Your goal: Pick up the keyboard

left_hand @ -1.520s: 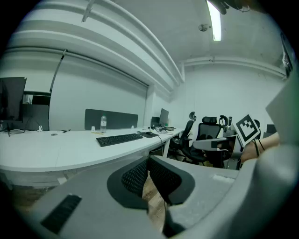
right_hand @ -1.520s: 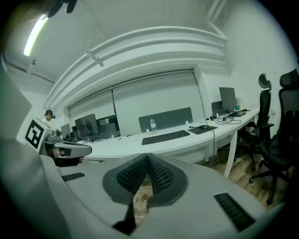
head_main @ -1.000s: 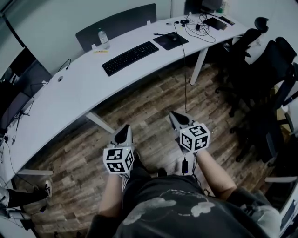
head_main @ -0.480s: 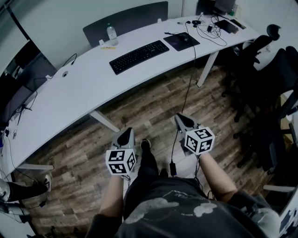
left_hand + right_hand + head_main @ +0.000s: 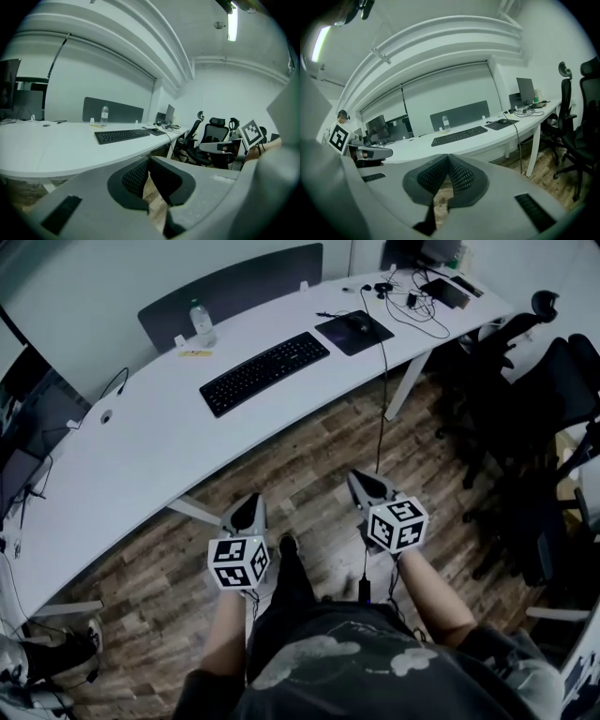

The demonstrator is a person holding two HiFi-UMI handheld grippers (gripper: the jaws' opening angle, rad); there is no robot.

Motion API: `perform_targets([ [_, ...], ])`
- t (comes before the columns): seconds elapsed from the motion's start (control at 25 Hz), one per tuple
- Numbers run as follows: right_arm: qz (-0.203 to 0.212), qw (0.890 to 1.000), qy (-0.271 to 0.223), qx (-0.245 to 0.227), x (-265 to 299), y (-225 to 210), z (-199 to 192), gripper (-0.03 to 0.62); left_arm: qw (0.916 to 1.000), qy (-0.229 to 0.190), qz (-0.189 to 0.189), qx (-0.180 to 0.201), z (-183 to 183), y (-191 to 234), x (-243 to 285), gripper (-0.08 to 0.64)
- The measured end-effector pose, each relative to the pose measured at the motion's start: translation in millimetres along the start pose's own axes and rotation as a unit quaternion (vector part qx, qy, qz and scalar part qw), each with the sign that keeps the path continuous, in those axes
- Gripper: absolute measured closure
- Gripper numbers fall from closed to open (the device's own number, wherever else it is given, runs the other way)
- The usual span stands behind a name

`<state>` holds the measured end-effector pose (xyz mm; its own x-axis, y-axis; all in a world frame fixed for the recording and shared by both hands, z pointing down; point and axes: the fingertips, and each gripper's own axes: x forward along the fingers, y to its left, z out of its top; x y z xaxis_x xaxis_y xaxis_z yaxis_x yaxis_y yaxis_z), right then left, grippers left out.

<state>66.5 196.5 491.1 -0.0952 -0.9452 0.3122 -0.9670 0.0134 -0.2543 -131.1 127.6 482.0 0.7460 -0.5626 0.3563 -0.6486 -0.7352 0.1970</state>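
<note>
A black keyboard (image 5: pixel 264 371) lies on the long curved white desk (image 5: pixel 141 446), also seen in the left gripper view as the keyboard (image 5: pixel 123 135) and in the right gripper view as the keyboard (image 5: pixel 459 135). My left gripper (image 5: pixel 247 509) is shut and empty over the wooden floor, well short of the desk. My right gripper (image 5: pixel 362 484) is likewise shut and empty, beside it to the right. Both point toward the desk; their tips (image 5: pixel 148 161) (image 5: pixel 448 157) meet with nothing between.
On the desk stand a water bottle (image 5: pixel 198 318), a dark mouse pad with mouse (image 5: pixel 352 331) and tangled cables (image 5: pixel 403 298). A cable (image 5: pixel 379 399) hangs to the floor. Black office chairs (image 5: pixel 525 399) crowd the right. A grey divider panel (image 5: pixel 234 287) backs the desk.
Both grippers have come closer to the desk, which sits nearer in the head view. The view has swung a little. The jaws stay shut.
</note>
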Motion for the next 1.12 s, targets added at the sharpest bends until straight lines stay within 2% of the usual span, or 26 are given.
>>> perform_targets([
  [0.2,-0.017,1.0,0.004,0.003,43,-17,22,0.591,0.9999,0.003,-0.012,-0.008,21,26,40,0.546],
  [0.76,-0.046,0.999,-0.004,-0.008,165,-27,92,0.591,0.9994,-0.006,-0.025,-0.021,84,135,125,0.546],
  [1.12,-0.068,0.998,-0.012,-0.01,209,-37,116,0.591,0.9987,-0.008,-0.047,-0.015,104,164,164,0.546],
])
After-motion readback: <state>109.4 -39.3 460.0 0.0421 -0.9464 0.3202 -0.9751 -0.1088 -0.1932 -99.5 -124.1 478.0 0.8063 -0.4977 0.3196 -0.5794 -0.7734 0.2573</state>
